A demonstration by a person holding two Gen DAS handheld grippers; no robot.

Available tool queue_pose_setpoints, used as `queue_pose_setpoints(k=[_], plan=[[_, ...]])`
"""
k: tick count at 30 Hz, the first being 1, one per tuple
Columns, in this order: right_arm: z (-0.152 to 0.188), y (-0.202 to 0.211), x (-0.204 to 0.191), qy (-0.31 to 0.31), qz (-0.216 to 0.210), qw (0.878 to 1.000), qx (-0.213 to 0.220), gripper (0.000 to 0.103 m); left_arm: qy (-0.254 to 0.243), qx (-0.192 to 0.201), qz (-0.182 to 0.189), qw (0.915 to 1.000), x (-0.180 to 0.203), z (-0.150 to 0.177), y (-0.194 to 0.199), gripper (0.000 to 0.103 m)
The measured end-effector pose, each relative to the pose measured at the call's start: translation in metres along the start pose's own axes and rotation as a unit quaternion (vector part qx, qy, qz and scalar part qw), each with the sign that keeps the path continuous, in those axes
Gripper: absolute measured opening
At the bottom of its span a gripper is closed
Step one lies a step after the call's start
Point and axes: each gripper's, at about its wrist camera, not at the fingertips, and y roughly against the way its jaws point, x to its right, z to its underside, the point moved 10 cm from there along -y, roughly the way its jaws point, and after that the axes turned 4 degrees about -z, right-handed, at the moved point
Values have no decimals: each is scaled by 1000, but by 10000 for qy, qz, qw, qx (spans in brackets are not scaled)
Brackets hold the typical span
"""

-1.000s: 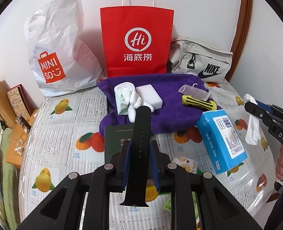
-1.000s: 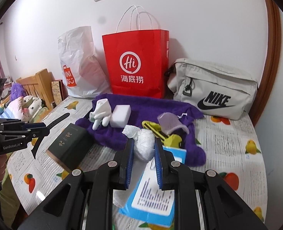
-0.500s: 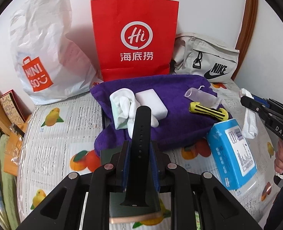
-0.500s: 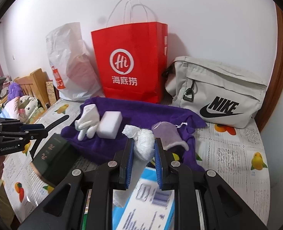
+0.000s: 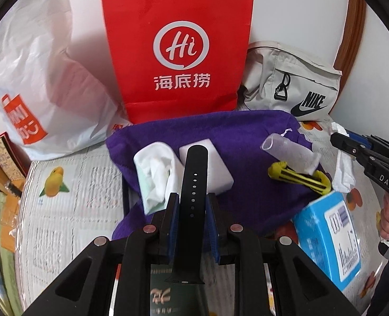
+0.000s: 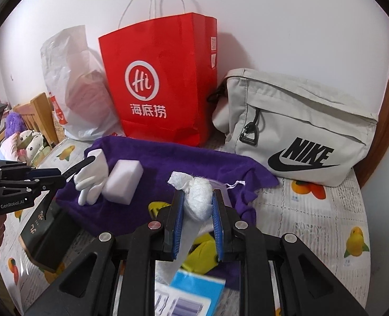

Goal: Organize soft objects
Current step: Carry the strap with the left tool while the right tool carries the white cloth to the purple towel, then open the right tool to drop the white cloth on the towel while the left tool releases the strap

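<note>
Soft items are split between both grippers and the purple towel (image 5: 247,142). Left wrist view: the left gripper (image 5: 191,210) is clamped on a black watch strap (image 5: 193,184), jaws nearly closed, strap standing up over the towel's near edge. Compared with a second ago the red paper bag (image 5: 178,47) and towel loom larger and the green booklet (image 5: 168,289) has slid under the fingers, so both hands have advanced toward the far wall, probably to drop their loads. White glove (image 5: 155,179), white sponge block (image 5: 215,168), a clear pouch (image 5: 289,152) and a yellow-black tool (image 5: 300,179) lie on the towel; the blue box (image 5: 329,237) sits near right. Right wrist view: the right gripper (image 6: 195,208) pinches a wadded white tissue (image 6: 198,197), jaws closed on it. Only this view shows the bag's open top with its handles, and the whole grey Nike pouch (image 6: 300,131); only the left view shows the yellow tool whole.
</note>
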Motion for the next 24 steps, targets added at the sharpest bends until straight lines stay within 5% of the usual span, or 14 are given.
queue_pose_setpoints(k=[24], plan=[[11,-77,9,113,-40,9969,-783,26,72,-374,-37,9993,-15,-5,-60,21]])
